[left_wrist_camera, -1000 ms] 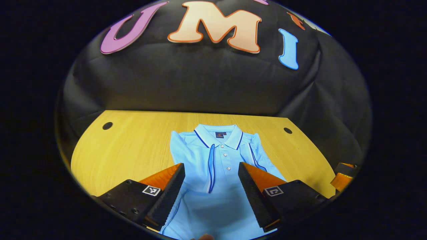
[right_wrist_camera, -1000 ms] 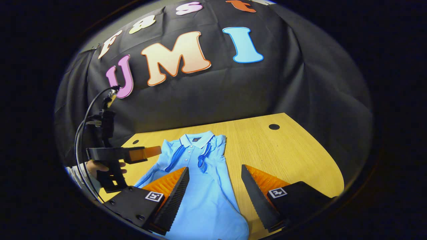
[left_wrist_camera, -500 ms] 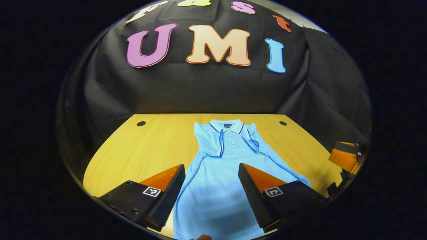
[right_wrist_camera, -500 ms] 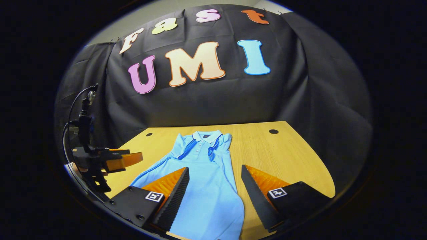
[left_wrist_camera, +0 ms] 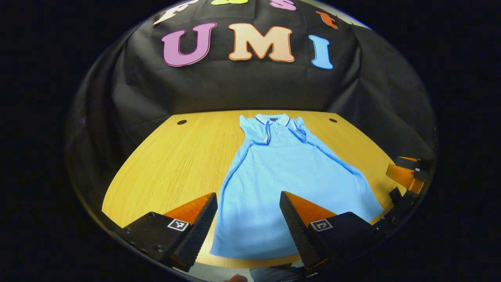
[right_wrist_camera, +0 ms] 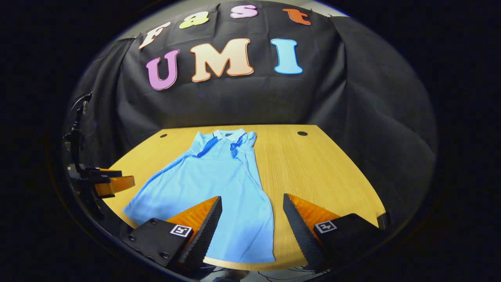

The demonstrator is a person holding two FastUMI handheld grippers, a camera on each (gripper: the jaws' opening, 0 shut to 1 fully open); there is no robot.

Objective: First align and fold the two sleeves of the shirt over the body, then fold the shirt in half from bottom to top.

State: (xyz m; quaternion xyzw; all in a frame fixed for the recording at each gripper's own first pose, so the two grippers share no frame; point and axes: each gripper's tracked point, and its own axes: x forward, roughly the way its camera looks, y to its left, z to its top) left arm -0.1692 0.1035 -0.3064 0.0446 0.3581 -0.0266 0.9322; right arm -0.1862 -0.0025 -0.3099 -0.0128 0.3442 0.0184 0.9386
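A light blue shirt [left_wrist_camera: 289,176] is laid flat on the wooden table [left_wrist_camera: 176,164], with its collar [left_wrist_camera: 273,118] at 12 o'clock, its bottom edge at 6 o'clock by the near edge, and both sleeves [left_wrist_camera: 256,133] folded in over the body. In the left gripper view, the left tongs [left_wrist_camera: 248,227] are held spread wide above the bottom edge, with nothing pinched, and the other tongs are seen at 3 o'clock. In the right gripper view, the right tongs [right_wrist_camera: 252,231] are also spread wide, over the shirt's right bottom corner, with nothing pinched.
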